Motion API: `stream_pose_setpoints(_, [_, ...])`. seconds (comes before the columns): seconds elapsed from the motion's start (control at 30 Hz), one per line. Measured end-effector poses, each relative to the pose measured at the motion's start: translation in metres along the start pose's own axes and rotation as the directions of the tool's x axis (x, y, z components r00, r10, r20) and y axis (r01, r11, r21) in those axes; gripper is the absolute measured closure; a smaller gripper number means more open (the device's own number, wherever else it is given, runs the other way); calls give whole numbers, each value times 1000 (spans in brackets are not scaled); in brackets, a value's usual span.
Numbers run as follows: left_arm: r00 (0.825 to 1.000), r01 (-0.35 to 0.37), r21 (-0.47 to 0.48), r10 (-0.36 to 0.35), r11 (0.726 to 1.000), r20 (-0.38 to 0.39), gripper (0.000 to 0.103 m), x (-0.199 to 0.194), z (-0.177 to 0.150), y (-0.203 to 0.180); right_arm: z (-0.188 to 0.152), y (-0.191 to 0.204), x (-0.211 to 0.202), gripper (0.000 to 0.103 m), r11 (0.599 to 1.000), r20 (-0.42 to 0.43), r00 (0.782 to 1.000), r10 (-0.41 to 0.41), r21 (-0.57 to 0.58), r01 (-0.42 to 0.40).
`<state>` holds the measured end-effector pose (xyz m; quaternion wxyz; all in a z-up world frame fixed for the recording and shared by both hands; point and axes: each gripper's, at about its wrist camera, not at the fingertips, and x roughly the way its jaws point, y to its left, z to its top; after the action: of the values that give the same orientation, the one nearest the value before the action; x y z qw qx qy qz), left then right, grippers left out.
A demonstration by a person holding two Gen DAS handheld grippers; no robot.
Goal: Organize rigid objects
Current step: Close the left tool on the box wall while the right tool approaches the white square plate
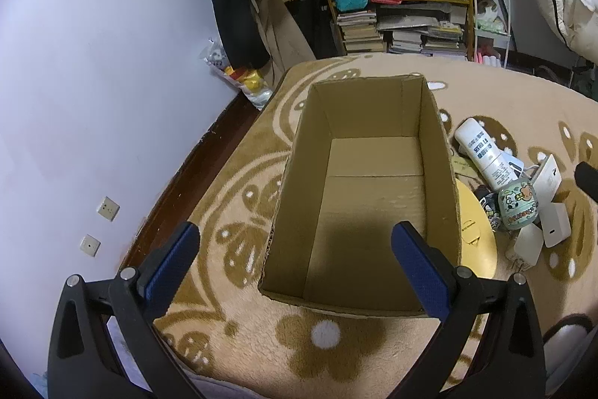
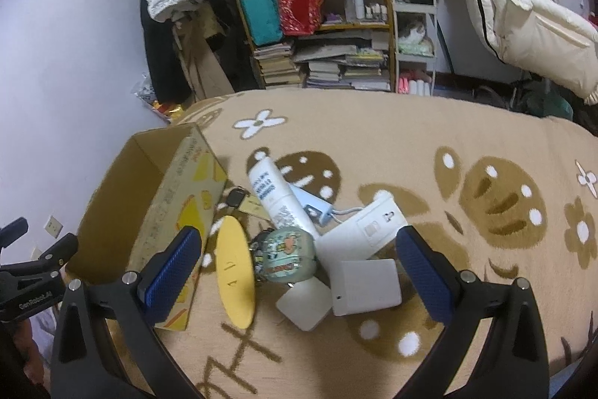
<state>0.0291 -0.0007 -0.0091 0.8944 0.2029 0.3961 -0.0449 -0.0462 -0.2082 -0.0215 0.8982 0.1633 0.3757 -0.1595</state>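
The right gripper [image 2: 299,264], jaws spread, is hovering over a rigid white rectangular power bank [image 2: 365,286]; its smooth, slippery casing likely wants pinching across the flat sides. The left gripper [image 1: 295,262] is waiting, spread, above the empty brown cardboard box [image 1: 299,174].

An open cardboard box [image 1: 370,197] stands empty beside a white bottle [image 2: 278,199], yellow disc [image 2: 235,275] and white chargers [image 2: 364,281].

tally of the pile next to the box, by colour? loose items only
White: 5 – bottle, power strip, wall socket plate, power bank, charger
Yellow: 1 – disc
Green: 1 – cartoon tin
Black: 1 – key fob
Tan: 1 – card
Total: 9, as far as visible. Cardboard box empty.
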Motion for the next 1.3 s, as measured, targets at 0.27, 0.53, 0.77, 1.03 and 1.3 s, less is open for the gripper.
stream_pose_setpoints(0.27, [998, 11, 19, -10, 1000, -63, 2, 22, 10, 4, 5, -24, 22, 0, 998, -68, 998, -2, 70, 6])
stream_pose_setpoints(0.53, [985, 91, 31, -85, 995, -152, 2, 45, 21, 11, 1, -21, 38, 0, 999, -120, 993, -2, 46, 8])
stream_pose_setpoints(0.77, [970, 108, 28, -99, 994, -220, 2, 65, 32, 18, -2, -27, 51, 1, 998, -145, 989, -24, 51, 32])
stream_pose_setpoints(1.03, [954, 110, 5, -104, 994, -282, 2, 95, 28, 25, -7, -39, 67, 2, 993, -195, 981, -15, 108, 36])
stream_pose_setpoints(1.3, [942, 73, -7, -71, 997, -328, 2, 121, 17, 27, -13, -47, 74, 2, 988, -238, 971, 0, 153, 37])
